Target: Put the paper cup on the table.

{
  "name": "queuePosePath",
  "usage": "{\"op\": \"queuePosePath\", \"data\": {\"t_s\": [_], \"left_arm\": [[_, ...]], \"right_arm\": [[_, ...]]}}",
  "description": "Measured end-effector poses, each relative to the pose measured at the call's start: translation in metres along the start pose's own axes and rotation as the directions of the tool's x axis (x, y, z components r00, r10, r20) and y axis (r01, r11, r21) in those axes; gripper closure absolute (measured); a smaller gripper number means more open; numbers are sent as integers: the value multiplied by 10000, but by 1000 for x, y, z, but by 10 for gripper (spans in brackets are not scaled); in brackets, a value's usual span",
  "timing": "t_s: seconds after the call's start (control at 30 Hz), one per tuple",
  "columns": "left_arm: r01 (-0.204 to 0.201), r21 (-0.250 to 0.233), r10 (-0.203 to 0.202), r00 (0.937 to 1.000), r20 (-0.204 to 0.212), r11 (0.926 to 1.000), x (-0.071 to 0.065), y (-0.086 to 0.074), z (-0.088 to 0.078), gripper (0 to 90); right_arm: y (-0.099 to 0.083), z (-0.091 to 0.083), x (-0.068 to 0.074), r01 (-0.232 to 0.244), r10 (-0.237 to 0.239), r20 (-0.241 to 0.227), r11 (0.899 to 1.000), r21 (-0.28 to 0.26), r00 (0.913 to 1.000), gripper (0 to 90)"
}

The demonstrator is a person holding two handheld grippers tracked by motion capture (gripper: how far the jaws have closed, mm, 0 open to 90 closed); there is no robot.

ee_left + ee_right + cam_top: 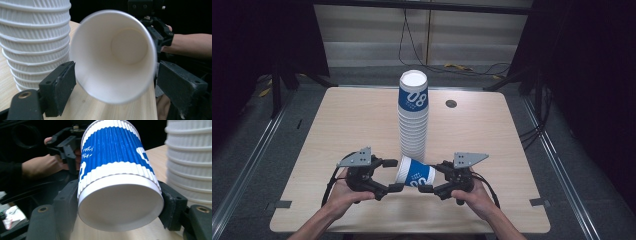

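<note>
The right claw (120,202) pinches the base of a blue-and-white ribbed paper cup (414,173) lying sideways near the pale wooden surface's (337,125) front edge, so its mouth faces the spread left claw (113,82), beside the tall cup stack (413,117).

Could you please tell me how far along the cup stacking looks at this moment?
Done: a tall stack of cups stands on the table. In hand: the right tongs grip one loose cup by its base, lying sideways; the left tongs sit open around its rim. Left: placing it on the stack.
</note>
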State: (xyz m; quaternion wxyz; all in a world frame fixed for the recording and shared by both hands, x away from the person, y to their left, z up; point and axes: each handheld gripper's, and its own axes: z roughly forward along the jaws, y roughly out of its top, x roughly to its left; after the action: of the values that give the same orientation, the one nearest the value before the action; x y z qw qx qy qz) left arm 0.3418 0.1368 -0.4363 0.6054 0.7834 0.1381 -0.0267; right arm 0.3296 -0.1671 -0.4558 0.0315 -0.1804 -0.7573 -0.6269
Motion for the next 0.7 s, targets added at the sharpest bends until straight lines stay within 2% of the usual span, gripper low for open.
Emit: {"op": "queuePosePath", "data": {"t_s": [0.03,0.1,0.13,0.37,0.4,0.5,0.6,0.67,0.7], "left_arm": [[-97,107,98,9999,-103,9999,0,1,1,155],[30,64,-29,9999,-124,10000,1,1,2,148],[122,20,-123,9999,99,9999,3,0,3,135],[286,109,-290,9991,320,9995,6,-2,8,114],[291,207,-296,9993,236,9994,6,-2,9,111],[408,124,-414,9978,514,9991,7,-4,12,119],[333,184,-341,9984,447,9993,6,-4,14,113],[435,83,-439,9974,574,9990,7,-4,14,113],[479,107,-483,9977,466,9988,7,-3,15,112]], "right_arm": [[0,1,0,38,-38,-14,10000,29,10000,288],[0,2,1,68,-67,-133,10000,71,9999,289],[0,3,2,102,-101,-110,9999,110,9999,289],[-2,5,2,98,-94,-225,9998,190,9997,289],[-2,5,2,106,-101,-216,9997,211,9997,289],[-2,7,2,155,-149,-217,9995,272,9997,289],[-2,8,2,182,-174,-264,9994,283,9995,290],[-1,8,2,150,-142,-268,9995,290,9995,290],[-1,8,2,162,-155,-259,9995,289,9995,289]]}}
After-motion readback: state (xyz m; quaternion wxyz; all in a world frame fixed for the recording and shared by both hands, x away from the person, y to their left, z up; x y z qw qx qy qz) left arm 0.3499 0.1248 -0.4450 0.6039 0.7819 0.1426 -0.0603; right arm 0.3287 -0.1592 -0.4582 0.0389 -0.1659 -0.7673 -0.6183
